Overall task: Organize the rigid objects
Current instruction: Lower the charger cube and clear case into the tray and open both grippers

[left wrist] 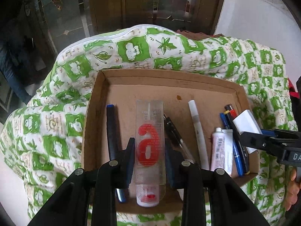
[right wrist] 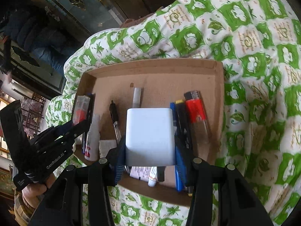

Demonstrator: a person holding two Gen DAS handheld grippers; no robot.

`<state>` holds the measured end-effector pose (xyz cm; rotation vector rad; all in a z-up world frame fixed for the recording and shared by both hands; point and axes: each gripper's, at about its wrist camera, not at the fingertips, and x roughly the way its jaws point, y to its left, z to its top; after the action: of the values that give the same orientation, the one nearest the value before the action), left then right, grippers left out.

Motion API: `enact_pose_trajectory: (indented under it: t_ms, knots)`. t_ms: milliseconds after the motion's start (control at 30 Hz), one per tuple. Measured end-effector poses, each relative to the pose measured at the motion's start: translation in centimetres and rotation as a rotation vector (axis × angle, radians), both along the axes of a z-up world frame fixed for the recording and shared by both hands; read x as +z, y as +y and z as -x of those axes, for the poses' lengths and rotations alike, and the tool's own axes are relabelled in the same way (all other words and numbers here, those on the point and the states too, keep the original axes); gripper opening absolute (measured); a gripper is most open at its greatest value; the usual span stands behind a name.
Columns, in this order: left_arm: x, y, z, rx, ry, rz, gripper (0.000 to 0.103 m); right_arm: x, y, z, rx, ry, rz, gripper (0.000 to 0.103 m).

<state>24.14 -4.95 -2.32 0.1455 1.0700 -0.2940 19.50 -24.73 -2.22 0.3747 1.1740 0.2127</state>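
Your left gripper [left wrist: 149,154] clamps one clear flat tube [left wrist: 150,131] over the cardboard tray [left wrist: 188,75]; your right gripper [right wrist: 149,150] grips one smooth white block [right wrist: 150,133] above two pens [right wrist: 180,124], one lighter [right wrist: 195,113].

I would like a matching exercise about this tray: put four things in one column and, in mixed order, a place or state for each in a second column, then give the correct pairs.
Things:
1. clear tube with red print
2. white block
3. red lighter
4. white stick

Places or states:
A. lying loose in the cardboard tray, between a black pen and a pink tube
B. between the left gripper fingers
C. nearest the tray's right wall
D. between the right gripper fingers

Pairs: 1-B, 2-D, 3-C, 4-A
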Motion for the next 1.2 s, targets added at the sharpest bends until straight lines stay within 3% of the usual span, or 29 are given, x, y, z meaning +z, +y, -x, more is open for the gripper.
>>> enact_pose_trajectory:
  t_ms: [533,1200]
  knots:
    - [-3.0,-0.6,-1.7,0.016,0.009,-0.04,0.029,0.0,2.4,-5.6,0.063,-0.07,0.174,0.045]
    - [-4.5,-1.1,-4.5,0.032,0.006,-0.063,0.029,-2.9,1.2,-8.0,0.01,-0.044,0.181,0.045]
